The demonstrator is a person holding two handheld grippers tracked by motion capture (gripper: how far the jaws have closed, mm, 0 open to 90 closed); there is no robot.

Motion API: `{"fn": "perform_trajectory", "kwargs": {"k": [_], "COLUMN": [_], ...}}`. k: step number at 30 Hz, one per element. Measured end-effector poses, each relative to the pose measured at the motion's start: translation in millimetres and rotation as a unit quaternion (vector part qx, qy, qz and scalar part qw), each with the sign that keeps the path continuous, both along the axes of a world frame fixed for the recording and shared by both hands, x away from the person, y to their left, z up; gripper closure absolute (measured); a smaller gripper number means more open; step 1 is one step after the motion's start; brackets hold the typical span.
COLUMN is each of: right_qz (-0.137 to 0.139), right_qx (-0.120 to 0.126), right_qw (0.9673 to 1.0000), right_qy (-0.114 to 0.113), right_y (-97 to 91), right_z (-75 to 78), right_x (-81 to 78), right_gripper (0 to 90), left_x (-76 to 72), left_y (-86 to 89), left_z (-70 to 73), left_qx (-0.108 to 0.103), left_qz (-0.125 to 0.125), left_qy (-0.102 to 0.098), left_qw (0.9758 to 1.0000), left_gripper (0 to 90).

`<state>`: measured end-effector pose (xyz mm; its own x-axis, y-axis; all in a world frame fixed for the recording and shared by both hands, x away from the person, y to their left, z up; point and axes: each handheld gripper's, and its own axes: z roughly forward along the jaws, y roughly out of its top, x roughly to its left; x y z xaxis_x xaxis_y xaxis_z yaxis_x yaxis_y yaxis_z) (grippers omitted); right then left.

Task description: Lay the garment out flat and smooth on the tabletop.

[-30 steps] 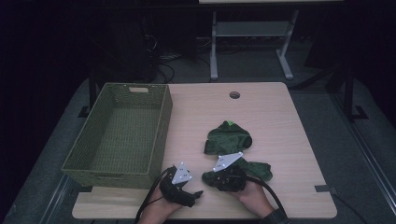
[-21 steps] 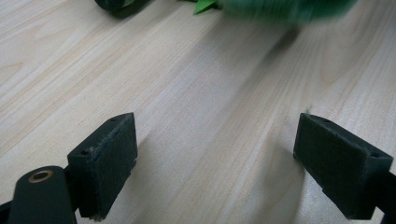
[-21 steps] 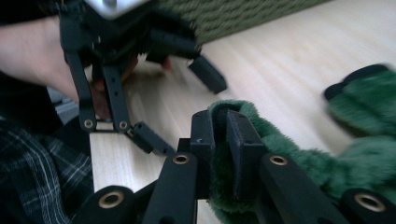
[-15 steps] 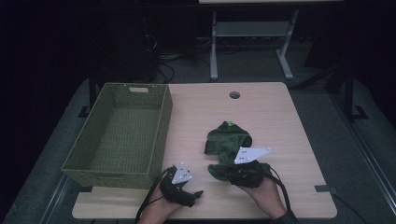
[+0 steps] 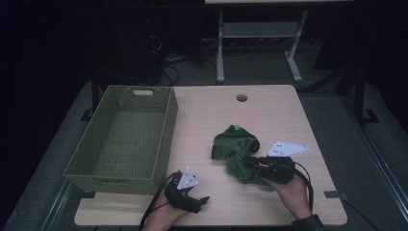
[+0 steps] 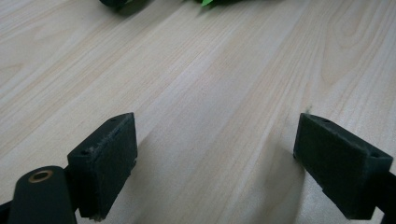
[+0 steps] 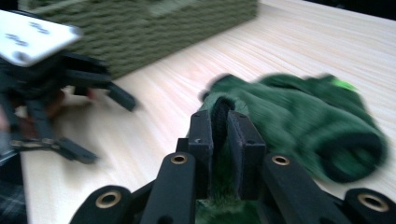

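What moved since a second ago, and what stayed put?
The right gripper, fingers pinching the dark green cloth, slid right along the table, dragging that corner of the cloth with it. The left gripper, fingers apart, and the woven basket stayed where they were.

Pale wooden table, dim room, grey carpet, white metal stand behind

High view overhead facing forward, gripper views low, sharing table
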<state>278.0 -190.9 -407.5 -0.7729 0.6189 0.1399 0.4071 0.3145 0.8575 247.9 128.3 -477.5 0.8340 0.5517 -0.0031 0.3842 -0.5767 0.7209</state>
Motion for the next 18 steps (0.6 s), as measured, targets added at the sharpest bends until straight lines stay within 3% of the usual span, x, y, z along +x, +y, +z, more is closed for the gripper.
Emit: {"fn": "perform_trajectory", "kwargs": {"k": [4,8,13,18], "right_qz": [-0.030,-0.040,-0.058,-0.071], "right_qx": [-0.009,-0.024,-0.064,-0.060], "right_qw": [0.9994,0.9979,0.9936,0.9932], "right_qy": [0.016,0.045,0.074,0.071], "right_y": [-16.4,-26.9,-32.6,-43.0], "right_z": [-7.3,-18.0,-28.3,-23.9], "right_x": [5.4,9.2,9.3,5.4], "right_gripper": [78.9,78.3,74.2,67.5], "left_x": [-0.1,0.4,0.4,0.4], "left_y": [-0.2,0.1,0.1,0.1], "left_z": [-0.1,0.3,0.3,0.3], "left_qx": [-0.002,0.002,0.002,0.002], "left_qz": [0.001,-0.001,-0.001,-0.001], "left_qy": [0.000,0.000,0.000,0.000], "left_qw": [1.0000,1.0000,1.0000,1.0000], "left_gripper": [12.7,12.8,12.7,12.8]}}
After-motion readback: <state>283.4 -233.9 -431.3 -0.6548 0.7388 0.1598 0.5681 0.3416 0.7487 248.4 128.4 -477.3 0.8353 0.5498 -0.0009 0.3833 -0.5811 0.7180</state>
